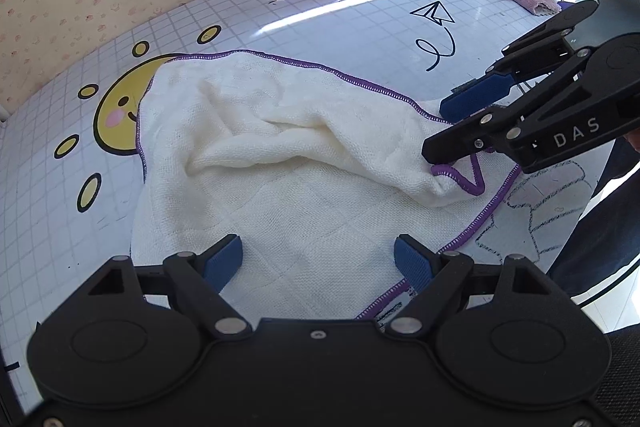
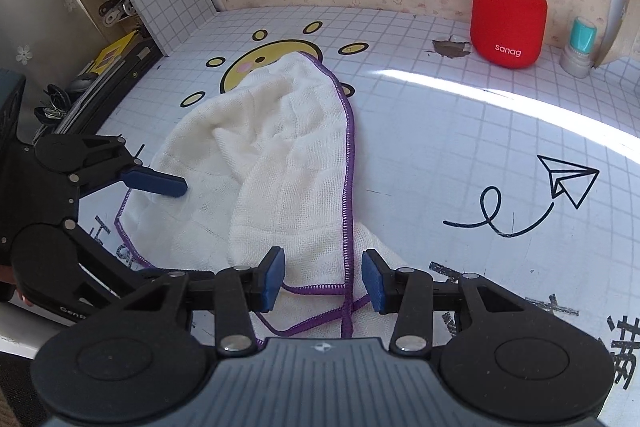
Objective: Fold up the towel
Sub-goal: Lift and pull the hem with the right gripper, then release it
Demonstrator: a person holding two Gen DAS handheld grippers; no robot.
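The left tongs (image 1: 318, 259) hang spread apart, low over the near part of the one white towel (image 1: 280, 163); the right tongs (image 2: 323, 281) also gape, their pads straddling a bunched, purple-hemmed corner; the towel lies rumpled on the gridded worktop (image 2: 460, 147), partly covering a printed sun (image 1: 116, 107); bare worktop stretches beyond its far hem toward one red speaker (image 2: 508, 23).

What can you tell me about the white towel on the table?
The towel is cream-white waffle-weave cloth with a purple stitched hem. It lies rumpled and partly folded over itself on the grid-patterned table, covering part of a sun drawing. Both the left gripper and right gripper are open over its edges.
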